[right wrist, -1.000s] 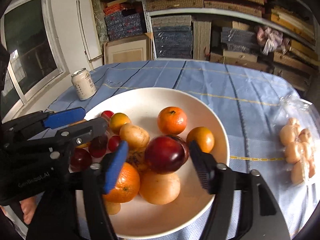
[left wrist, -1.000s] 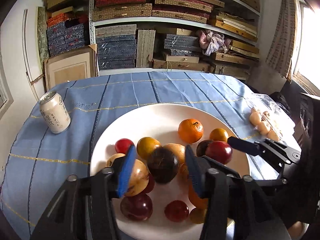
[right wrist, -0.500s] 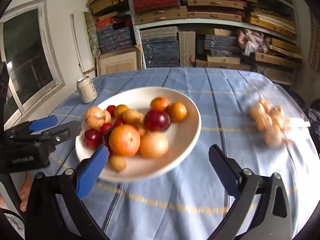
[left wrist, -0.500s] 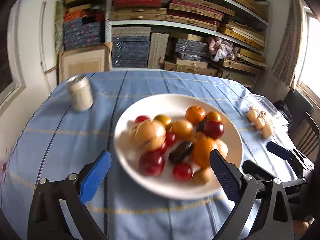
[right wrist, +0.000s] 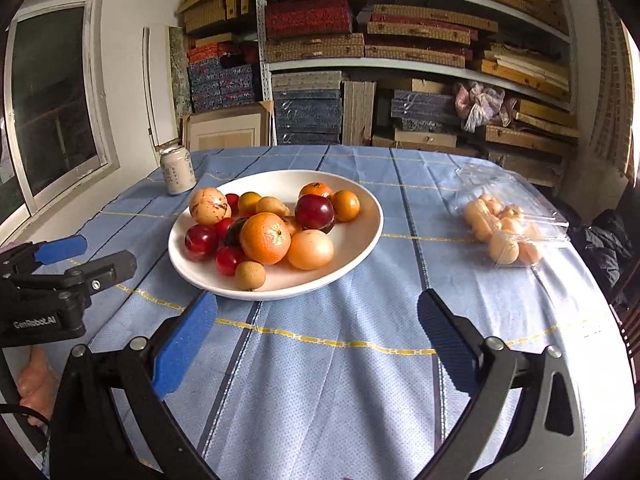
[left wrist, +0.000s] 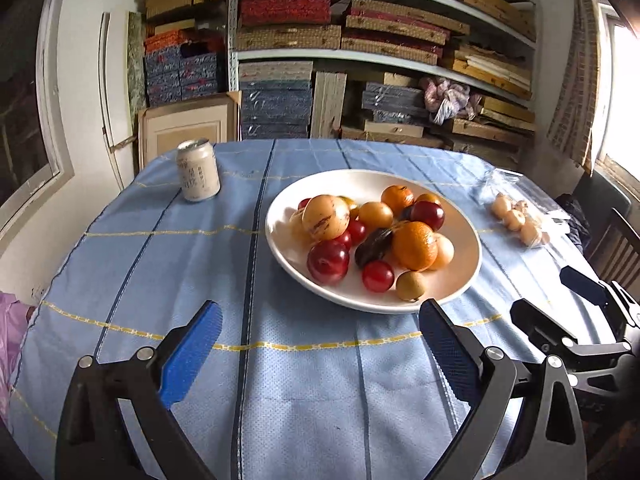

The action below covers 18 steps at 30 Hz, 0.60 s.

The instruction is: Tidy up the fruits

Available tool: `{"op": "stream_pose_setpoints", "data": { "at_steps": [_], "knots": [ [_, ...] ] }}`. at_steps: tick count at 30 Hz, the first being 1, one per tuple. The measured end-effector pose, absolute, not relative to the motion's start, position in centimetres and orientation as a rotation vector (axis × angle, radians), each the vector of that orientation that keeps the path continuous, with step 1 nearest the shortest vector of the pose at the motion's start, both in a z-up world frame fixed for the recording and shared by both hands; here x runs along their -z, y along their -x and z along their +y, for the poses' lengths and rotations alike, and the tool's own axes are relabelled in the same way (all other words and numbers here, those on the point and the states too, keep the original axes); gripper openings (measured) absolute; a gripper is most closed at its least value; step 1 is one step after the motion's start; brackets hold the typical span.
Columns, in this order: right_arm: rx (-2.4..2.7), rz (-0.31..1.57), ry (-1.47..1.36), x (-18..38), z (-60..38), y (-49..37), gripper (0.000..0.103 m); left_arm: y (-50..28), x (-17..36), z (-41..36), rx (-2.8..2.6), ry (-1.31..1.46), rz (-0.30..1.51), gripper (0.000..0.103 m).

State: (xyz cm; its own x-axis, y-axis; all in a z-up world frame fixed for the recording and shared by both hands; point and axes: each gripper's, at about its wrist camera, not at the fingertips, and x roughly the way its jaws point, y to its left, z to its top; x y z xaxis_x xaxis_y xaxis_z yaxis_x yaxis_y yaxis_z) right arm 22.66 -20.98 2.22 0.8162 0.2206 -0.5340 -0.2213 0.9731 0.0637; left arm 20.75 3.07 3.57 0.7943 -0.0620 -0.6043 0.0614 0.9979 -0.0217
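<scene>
Behind the table (left wrist: 304, 380), draped in a blue cloth with dark and yellow lines, shelves (right wrist: 420, 60) hold stacked boxes. Mid-table sits the white plate (left wrist: 460, 280) heaped with fruits (left wrist: 372, 232); a can (left wrist: 198, 171) stands near the far left corner, bagged fruit (right wrist: 502, 226) lies toward the right edge. Left gripper (left wrist: 318, 328) and right gripper (right wrist: 316, 318) hover at the near edge, jaws just spread wide, empty.

Can (left wrist: 198, 171) lettering too small; lower fruits (right wrist: 256, 226) hidden.
</scene>
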Motion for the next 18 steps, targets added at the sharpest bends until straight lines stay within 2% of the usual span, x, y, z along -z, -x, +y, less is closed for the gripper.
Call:
{"op": "stream_pose_setpoints", "data": {
  "at_steps": [18],
  "knots": [
    [-0.228,0.553,0.018,-2.35,-20.75,-22.56,0.099,-21.04,-3.33,2.41,0.078,-0.025,0.693,0.099]
  ]
}}
